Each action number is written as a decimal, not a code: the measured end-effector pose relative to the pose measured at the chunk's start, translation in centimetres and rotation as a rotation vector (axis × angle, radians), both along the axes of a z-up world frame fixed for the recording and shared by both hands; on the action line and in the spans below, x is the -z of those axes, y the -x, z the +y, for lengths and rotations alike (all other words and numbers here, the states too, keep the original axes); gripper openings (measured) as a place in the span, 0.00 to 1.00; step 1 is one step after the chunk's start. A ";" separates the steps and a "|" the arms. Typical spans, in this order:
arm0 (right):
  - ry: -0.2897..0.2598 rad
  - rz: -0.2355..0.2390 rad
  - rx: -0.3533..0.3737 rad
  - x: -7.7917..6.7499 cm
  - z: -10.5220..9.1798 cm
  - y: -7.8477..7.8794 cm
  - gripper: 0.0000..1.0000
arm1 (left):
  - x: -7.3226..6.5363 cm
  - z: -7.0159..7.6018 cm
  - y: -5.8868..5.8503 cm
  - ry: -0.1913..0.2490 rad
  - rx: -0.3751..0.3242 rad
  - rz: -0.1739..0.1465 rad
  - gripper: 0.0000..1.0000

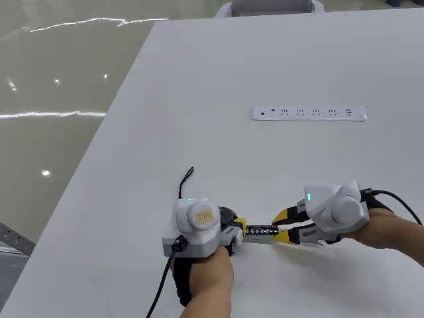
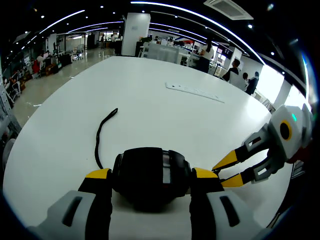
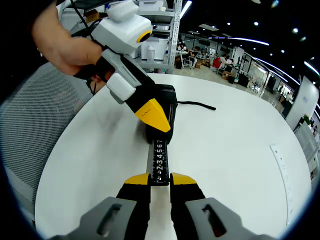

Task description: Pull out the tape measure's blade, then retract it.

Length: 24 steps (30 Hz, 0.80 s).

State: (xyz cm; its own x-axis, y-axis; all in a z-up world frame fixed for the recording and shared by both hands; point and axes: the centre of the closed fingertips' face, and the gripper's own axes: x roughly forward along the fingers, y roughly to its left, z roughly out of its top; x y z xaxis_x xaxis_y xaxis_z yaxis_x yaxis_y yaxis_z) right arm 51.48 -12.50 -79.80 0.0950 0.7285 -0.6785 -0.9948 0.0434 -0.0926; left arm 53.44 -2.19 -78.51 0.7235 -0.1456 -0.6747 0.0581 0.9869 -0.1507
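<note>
Head view: on the worktop [image 1: 199,99], the left hand-held gripper [image 1: 234,233] clamps the tape measure [image 1: 227,214] while the right hand-held gripper [image 1: 279,227] pinches the blade [image 1: 260,231]; the pull-out looks barely started. Left gripper view: tape measure squeezed between both jaws. Right gripper view: blade reads 2 to 7; next, probably a straight, steady draw away.

White workbench [image 1: 265,66], glossy pale floor [image 1: 66,79], bright ceiling strips [image 2: 195,12]

Black tape measure [image 3: 169,100], white table [image 3: 225,150]
</note>
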 end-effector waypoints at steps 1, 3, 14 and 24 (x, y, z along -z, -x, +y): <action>0.000 -0.001 0.000 0.0 0.0 0.0 0.13 | 0.0 0.0 0.0 0.000 0.000 0.000 0.59; -0.002 -0.001 -0.001 0.0 0.1 0.0 0.13 | 0.0 0.0 0.0 0.001 -0.001 -0.001 0.59; -0.002 -0.002 -0.005 0.0 0.5 -0.1 0.13 | 0.0 0.1 0.0 0.009 -0.003 0.001 0.59; -0.004 -0.001 -0.006 0.1 0.9 -0.2 0.13 | 0.0 0.1 0.0 0.013 -0.004 -0.001 0.59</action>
State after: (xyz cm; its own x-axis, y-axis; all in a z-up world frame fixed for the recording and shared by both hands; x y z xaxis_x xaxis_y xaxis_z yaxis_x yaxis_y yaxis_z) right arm 51.65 -11.61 -79.91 0.0911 0.7314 -0.6758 -0.9949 0.0375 -0.0935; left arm 53.47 -2.08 -78.49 0.7248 -0.1519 -0.6720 0.0545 0.9850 -0.1639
